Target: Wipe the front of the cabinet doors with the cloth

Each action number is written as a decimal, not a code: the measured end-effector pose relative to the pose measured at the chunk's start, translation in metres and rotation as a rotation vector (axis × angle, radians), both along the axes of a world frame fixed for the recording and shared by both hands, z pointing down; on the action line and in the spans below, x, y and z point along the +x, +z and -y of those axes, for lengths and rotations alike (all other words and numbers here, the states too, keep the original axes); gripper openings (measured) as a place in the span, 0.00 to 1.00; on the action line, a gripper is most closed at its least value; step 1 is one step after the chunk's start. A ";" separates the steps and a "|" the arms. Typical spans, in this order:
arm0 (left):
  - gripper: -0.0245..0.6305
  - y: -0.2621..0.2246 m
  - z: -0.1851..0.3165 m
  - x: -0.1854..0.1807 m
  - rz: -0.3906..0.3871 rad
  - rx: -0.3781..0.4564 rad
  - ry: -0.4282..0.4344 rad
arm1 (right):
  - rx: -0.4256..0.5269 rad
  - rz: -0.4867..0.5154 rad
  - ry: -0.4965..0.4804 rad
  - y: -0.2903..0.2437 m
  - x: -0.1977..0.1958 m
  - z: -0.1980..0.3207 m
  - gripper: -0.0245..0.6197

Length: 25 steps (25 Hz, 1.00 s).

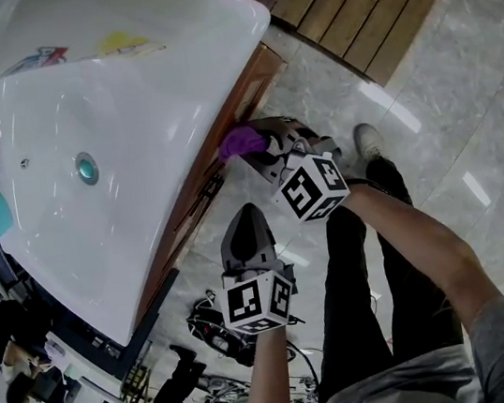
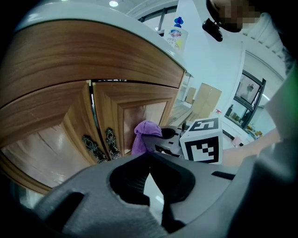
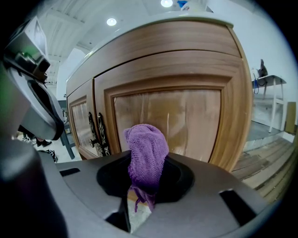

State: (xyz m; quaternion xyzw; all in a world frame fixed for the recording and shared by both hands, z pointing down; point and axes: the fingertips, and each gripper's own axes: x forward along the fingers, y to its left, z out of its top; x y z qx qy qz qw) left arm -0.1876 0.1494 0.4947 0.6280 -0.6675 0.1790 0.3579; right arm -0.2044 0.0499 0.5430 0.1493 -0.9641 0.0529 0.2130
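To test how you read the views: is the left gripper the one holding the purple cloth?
No, the purple cloth sits pinched in the right gripper, while the left gripper holds nothing.

The purple terry cloth (image 3: 146, 153), bunched into an upright wad, is pinched between the jaws of the right tongs (image 3: 139, 204) and rises just before the closed brown wooden cabinet doors (image 3: 186, 111), whose dark ornate handles (image 3: 96, 135) lie to the tongs' left.

Left hand-held gripper (image 1: 250, 215) closed, right hand-held gripper (image 1: 266, 139) round cloth (image 1: 240, 140)
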 end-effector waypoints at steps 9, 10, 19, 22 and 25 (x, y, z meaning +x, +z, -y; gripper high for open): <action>0.05 0.002 0.010 0.008 -0.003 -0.006 -0.001 | 0.000 0.002 0.000 0.001 0.007 0.010 0.18; 0.05 0.002 0.012 0.009 -0.004 -0.006 0.000 | 0.000 0.002 -0.001 0.001 0.008 0.012 0.18; 0.05 0.000 0.022 0.015 -0.005 -0.012 0.001 | -0.005 -0.003 -0.008 0.001 0.015 0.020 0.18; 0.05 0.001 0.025 0.017 -0.005 -0.016 0.000 | -0.009 -0.002 -0.013 0.001 0.017 0.022 0.18; 0.05 0.001 0.029 0.019 -0.005 -0.019 0.002 | -0.011 -0.002 -0.015 0.002 0.019 0.025 0.18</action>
